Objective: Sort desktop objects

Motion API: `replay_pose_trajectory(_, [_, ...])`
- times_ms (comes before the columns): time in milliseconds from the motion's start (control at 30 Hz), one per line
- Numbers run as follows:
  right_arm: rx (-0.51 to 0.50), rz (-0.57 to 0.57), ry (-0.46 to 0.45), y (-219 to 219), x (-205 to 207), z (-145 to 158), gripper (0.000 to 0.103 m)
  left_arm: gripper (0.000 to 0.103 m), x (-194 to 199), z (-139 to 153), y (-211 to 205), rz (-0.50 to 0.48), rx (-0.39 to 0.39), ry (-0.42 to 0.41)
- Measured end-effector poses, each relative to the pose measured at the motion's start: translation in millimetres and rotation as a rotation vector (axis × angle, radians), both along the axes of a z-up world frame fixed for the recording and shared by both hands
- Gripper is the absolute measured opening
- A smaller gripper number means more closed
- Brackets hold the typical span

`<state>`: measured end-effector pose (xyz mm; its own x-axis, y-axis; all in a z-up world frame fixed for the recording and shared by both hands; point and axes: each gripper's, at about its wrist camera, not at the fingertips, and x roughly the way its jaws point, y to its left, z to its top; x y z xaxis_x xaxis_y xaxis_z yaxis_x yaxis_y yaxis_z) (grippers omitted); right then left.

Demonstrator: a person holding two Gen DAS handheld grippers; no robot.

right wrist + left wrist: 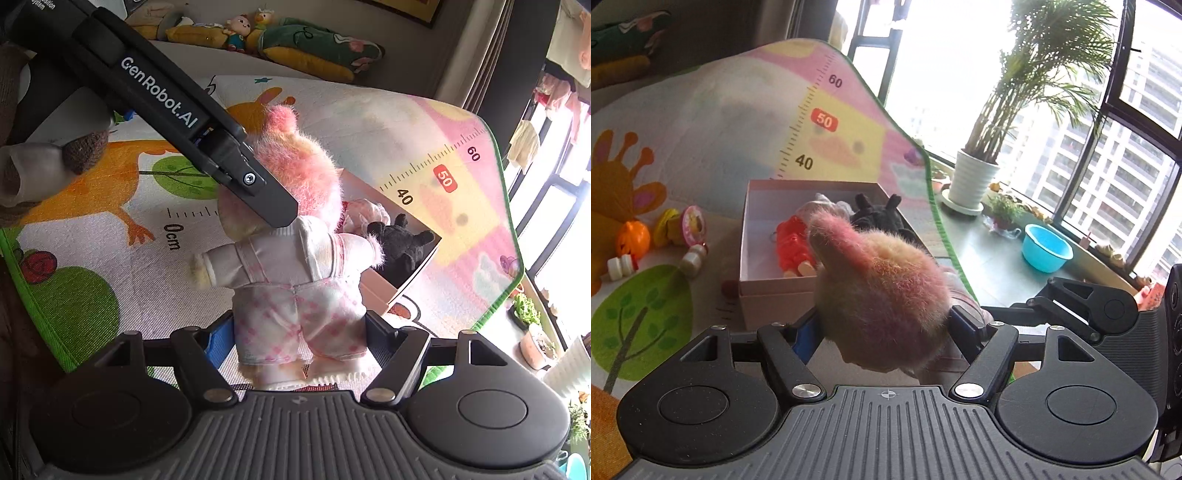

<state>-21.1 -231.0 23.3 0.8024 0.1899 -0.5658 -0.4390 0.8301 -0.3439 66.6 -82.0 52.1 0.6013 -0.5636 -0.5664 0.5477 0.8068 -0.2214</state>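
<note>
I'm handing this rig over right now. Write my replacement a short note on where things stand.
Left tool: shut on the head of the fuzzy pink plush doll in a checked outfit.
Right tool: shut on the same doll's lower body.
Open pink cardboard box sits on the play mat just beyond the doll.
Done: red plastic toy and black plush are in the box.
Left: drop the doll in, then the small toys on the mat, such as the orange pumpkin toy.

box point(399, 284) half hidden — doll's face unseen
</note>
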Motion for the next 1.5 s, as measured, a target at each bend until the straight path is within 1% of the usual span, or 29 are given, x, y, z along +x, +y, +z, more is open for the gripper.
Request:
replay_pose_trajectory(233, [0.001, -0.013, -0.053, -5, 6, 15, 0.073, 0.077, 4, 17, -3, -0.006, -0.007, -0.031])
replay_pose_trajectory(333, [0.01, -0.01, -0.088, -5, 13, 26, 0.072, 0.076, 8, 30, -4, -0.016, -0.013, -0.059])
replay_pose_trajectory(400, [0.011, -0.009, -0.114, -2, 19, 33, 0.064, 0.076, 11, 39, -6, -0.027, -0.013, -0.087])
replay_pose_trajectory(467, [0.005, -0.009, -0.144, 1, 25, 40, 0.064, 0.076, 15, 47, -8, -0.032, -0.012, -0.11])
replay_pose_trajectory(600, [-0.003, -0.008, -0.124, 4, 41, 38, 0.063, 0.076, 28, 49, -12, -0.02, -0.007, -0.105])
replay_pose_trajectory(767, [0.002, -0.012, -0.084, 3, 38, 26, 0.064, 0.077, 32, 36, -8, -0.013, 0.003, -0.082])
replay_pose_trajectory(833, [0.015, -0.027, -0.073, 0, 33, 19, 0.067, 0.077, 34, 29, -6, -0.006, 0.01, -0.062])
replay_pose_trajectory(867, [0.026, -0.037, -0.069, -3, 29, 15, 0.079, 0.078, 34, 25, -5, -0.005, 0.013, -0.053])
replay_pose_trajectory(900, [0.039, -0.044, -0.062, -5, 27, 12, 0.083, 0.079, 35, 21, -4, -0.006, 0.015, -0.045])
replay_pose_trajectory(967, [0.067, -0.059, -0.049, -10, 25, 5, 0.087, 0.085, 35, 13, -4, -0.019, 0.022, -0.025])
replay_pose_trajectory(1000, [0.091, -0.065, -0.039, -12, 25, 2, 0.089, 0.086, 36, 8, -5, -0.028, 0.027, -0.013])
replay_pose_trajectory(1067, [0.12, -0.079, -0.015, -16, 27, -3, 0.091, 0.088, 36, 0, -8, -0.033, 0.04, 0.005])
replay_pose_trajectory(1100, [0.139, -0.081, 0.0, -18, 27, -6, 0.094, 0.092, 36, -3, -9, -0.028, 0.046, 0.005])
replay_pose_trajectory(1200, [0.217, -0.088, 0.052, -20, 27, -14, 0.102, 0.093, 35, -10, -8, -0.005, 0.06, -0.003])
replay_pose_trajectory(1300, [0.306, -0.107, 0.119, -21, 28, -25, 0.103, 0.093, 39, -12, -1, 0.041, 0.075, -0.008])
replay_pose_trajectory(1400, [0.391, -0.15, 0.175, -22, 34, -35, 0.103, 0.093, 46, -12, 7, 0.074, 0.08, -0.007])
replay_pose_trajectory(1500, [0.439, -0.19, 0.201, -22, 38, -42, 0.103, 0.093, 49, -10, 11, 0.101, 0.087, -0.025])
